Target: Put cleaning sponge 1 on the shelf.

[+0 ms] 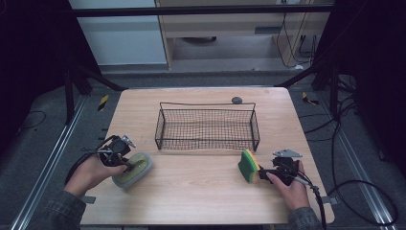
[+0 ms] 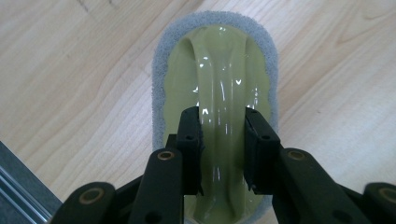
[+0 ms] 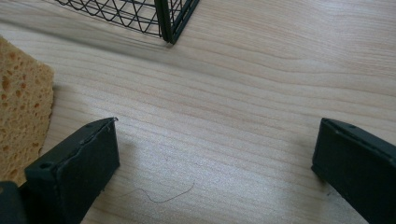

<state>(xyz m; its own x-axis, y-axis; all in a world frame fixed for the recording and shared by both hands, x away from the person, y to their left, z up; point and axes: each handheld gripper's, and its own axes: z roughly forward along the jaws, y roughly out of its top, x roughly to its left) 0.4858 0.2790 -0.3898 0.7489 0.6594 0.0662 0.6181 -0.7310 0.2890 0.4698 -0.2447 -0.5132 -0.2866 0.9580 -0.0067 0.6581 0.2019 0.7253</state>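
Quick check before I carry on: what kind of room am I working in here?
Probably a lab recording station, not a kitchen: a bare wooden table stands on grey floor inside a black metal frame, with loose cables beside it and plain cabinets behind.

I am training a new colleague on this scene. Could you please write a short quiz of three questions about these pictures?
1. True or false: the left hand-held gripper is shut on the handle of the scrubber.
2. What lies beside the right hand-held gripper? A) a cup B) a sponge C) a plate
3. Fill in: the wire ______ stands in the middle of the table.

Key:
1. True: the jaws press on both sides of the green handle.
2. B: the sponge sits outside the jaws, which stand wide apart with only the table between them.
3. Basket: nothing can be seen in it.
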